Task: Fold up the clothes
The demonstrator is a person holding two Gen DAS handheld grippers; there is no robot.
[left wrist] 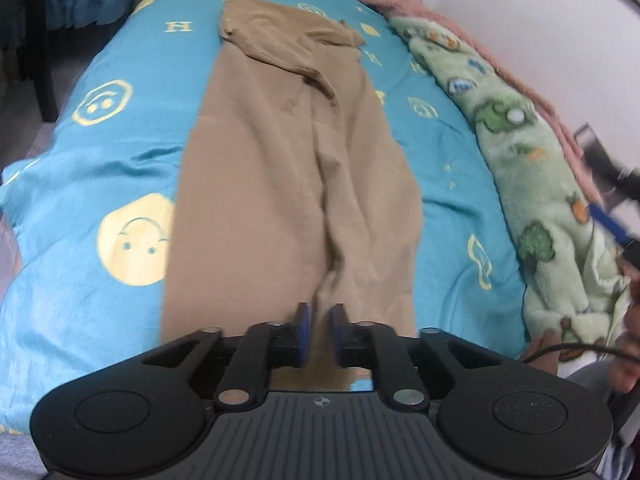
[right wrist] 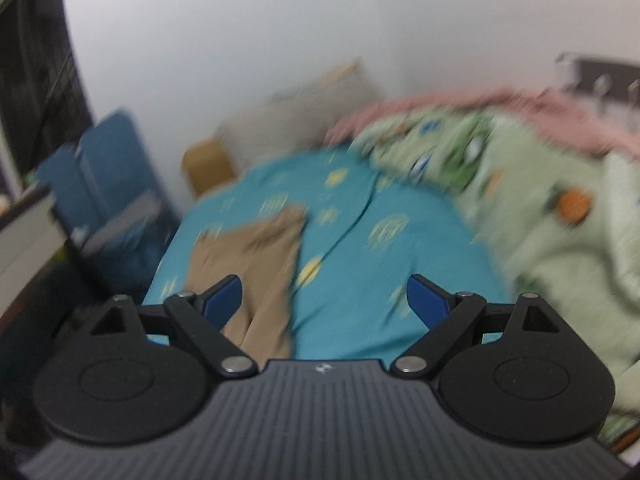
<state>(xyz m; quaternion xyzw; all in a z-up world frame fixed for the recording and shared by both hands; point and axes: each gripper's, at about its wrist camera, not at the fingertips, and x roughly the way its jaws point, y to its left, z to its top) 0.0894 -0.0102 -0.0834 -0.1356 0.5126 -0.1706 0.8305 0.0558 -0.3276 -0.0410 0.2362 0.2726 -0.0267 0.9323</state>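
Tan trousers (left wrist: 296,184) are lying lengthwise on the teal bedspread (left wrist: 100,168), long axis running bottom-center to top-center of frame. Left gripper (left wrist: 319,332) is sitting at their near end, pads nearly together w/ cloth seemingly pinched between. Right gripper (right wrist: 324,300) is hovering farther off w/ fingers wide apart, trousers toward its lower-left.

The near hem of the tan trousers (left wrist: 280,184) runs under the left gripper (left wrist: 319,330), so whether the nearly closed jaws pinch cloth cannot be told. The whole right wrist view is smeared by motion: beyond the right gripper (right wrist: 326,300), the prints on the teal bedsheet (right wrist: 380,260) and on the green fleece blanket (right wrist: 540,220) right of the jaws are unreadable. Right of the left jaws, a hand (left wrist: 540,350) is cut off by the gripper body.
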